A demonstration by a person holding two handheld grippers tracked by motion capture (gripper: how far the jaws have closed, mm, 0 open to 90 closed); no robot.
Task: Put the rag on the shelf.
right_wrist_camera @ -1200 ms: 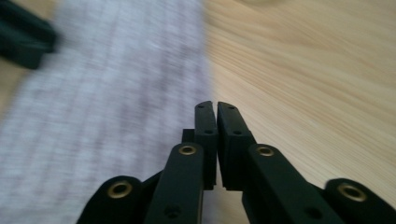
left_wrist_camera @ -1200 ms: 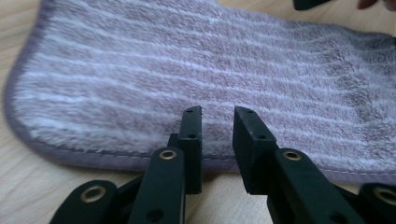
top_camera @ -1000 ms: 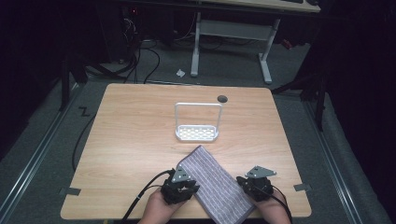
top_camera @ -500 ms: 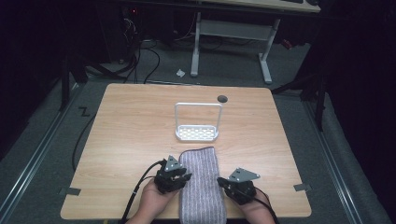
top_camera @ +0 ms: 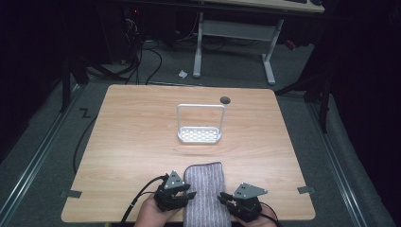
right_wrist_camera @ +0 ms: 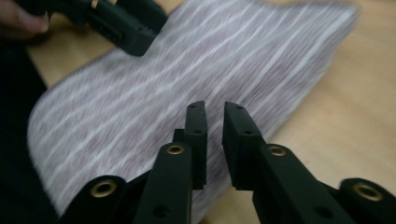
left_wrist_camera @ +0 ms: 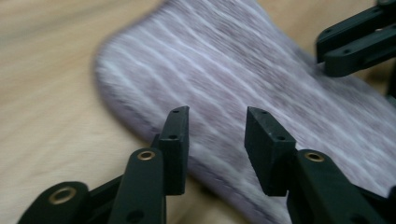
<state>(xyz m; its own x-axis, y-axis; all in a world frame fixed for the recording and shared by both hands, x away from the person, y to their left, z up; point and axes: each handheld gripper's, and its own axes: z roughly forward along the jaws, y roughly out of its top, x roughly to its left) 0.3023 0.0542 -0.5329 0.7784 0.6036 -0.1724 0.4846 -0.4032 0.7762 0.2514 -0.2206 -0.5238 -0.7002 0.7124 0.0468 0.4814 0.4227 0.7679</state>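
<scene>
While the dark room beyond shows only cables on grey floor and the legs of another desk, the light wooden table [top_camera: 142, 142] sits well lit, with a white wire rack [top_camera: 199, 127] standing upright near its middle. On the person's side of that rack, well apart from it, lies the striped grey towel [top_camera: 204, 191] — folded into a long strip, its long axis running from the near edge straight toward the rack, rounded end pointing at it. The left gripper [top_camera: 187, 195] sits low just beside the towel's left edge, aimed inward across the cloth, its jaws just opening with nothing pinched between them. The right gripper [top_camera: 223, 197] mirrors it at the right edge — jaws just opening too, a narrow gap, pads clear of the cloth.
</scene>
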